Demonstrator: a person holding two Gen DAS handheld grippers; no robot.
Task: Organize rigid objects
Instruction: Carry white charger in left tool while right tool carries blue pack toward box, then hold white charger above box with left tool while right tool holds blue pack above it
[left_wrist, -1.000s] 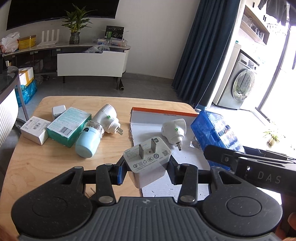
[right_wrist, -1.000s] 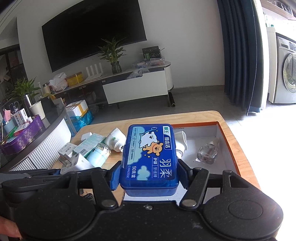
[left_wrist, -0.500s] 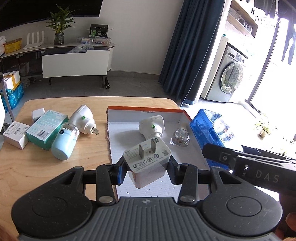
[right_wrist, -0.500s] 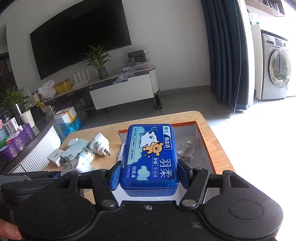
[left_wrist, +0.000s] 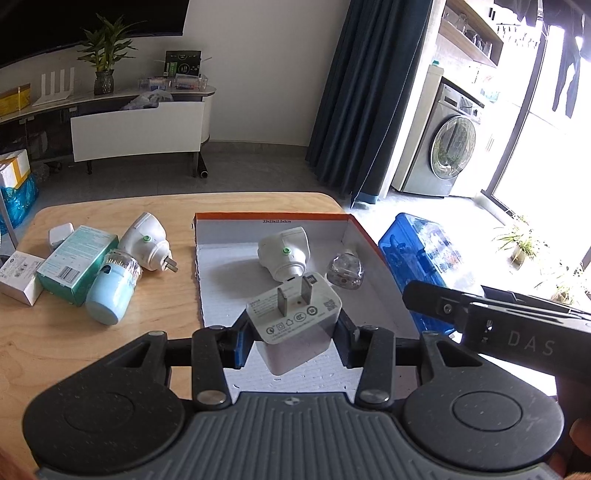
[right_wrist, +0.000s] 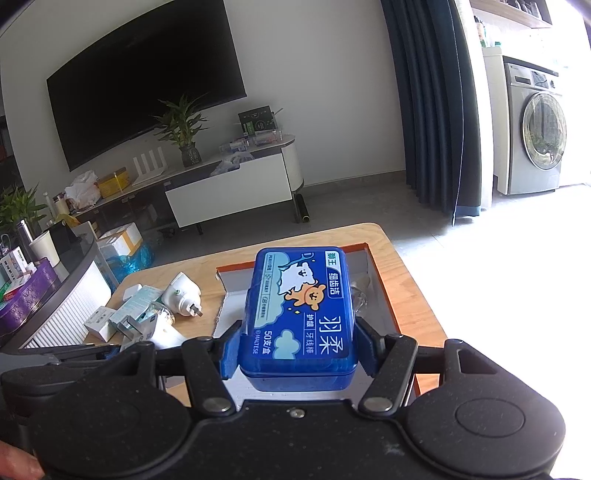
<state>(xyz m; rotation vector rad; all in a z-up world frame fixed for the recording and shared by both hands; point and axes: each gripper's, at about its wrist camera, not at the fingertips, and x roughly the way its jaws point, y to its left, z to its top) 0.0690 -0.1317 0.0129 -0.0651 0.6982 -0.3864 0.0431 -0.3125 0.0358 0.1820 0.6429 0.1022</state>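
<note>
My left gripper (left_wrist: 293, 338) is shut on a white plug adapter (left_wrist: 295, 317), prongs up, held above the near part of an open orange-rimmed box (left_wrist: 236, 288). In the box lie a white plug-in device (left_wrist: 284, 254) and a small clear bottle (left_wrist: 345, 271). My right gripper (right_wrist: 295, 347) is shut on a blue dental floss box (right_wrist: 301, 314), held above the same box (right_wrist: 384, 284). The blue box also shows at the right in the left wrist view (left_wrist: 424, 251).
On the wooden table (left_wrist: 74, 343) left of the box lie a second white plug-in device (left_wrist: 147, 245), a pale blue bottle (left_wrist: 112, 291), a teal carton (left_wrist: 75, 262), a white carton (left_wrist: 18, 277) and a small white cube (left_wrist: 61, 234). The table's right edge is near the box.
Both grippers have moved right and forward over the box with their loads. The table items have slid left in both views. The clear bottle has come into the left wrist view.
</note>
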